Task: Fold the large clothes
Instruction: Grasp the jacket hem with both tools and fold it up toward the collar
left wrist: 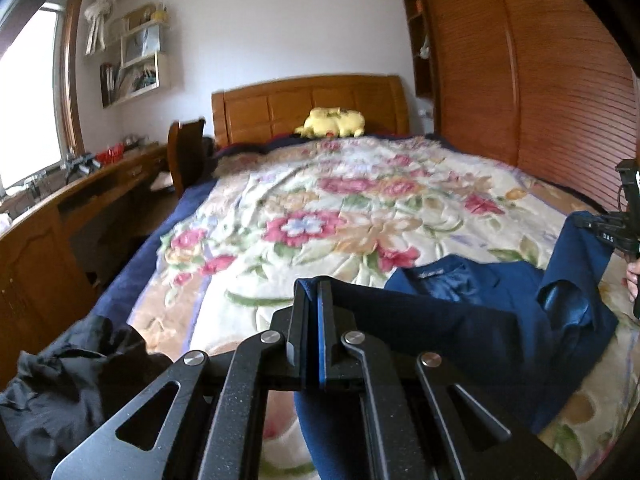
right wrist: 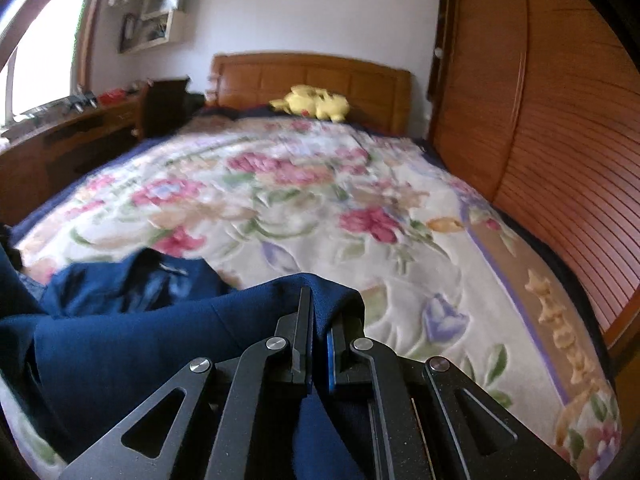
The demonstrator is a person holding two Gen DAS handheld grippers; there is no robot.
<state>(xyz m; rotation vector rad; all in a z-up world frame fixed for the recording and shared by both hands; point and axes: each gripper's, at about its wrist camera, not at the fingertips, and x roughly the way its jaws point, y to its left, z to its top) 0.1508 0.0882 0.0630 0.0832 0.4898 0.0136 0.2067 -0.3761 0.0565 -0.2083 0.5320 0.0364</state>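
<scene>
A navy blue jacket (left wrist: 480, 320) with shiny lining lies on the near part of the floral bedspread (left wrist: 320, 208). My left gripper (left wrist: 314, 292) is shut on a fold of the jacket's edge, cloth pinched between the jaws and hanging below. My right gripper (right wrist: 320, 308) is shut on another part of the same jacket (right wrist: 120, 344), the fabric draped over its fingers. The right gripper also shows in the left wrist view (left wrist: 624, 224) at the far right, lifting a jacket corner above the bed.
A black garment (left wrist: 68, 392) lies bunched at the bed's near left corner. A yellow plush toy (left wrist: 332, 122) sits at the wooden headboard (left wrist: 308, 104). A wooden desk (left wrist: 60, 208) runs along the left; a slatted wardrobe (right wrist: 560, 120) stands on the right.
</scene>
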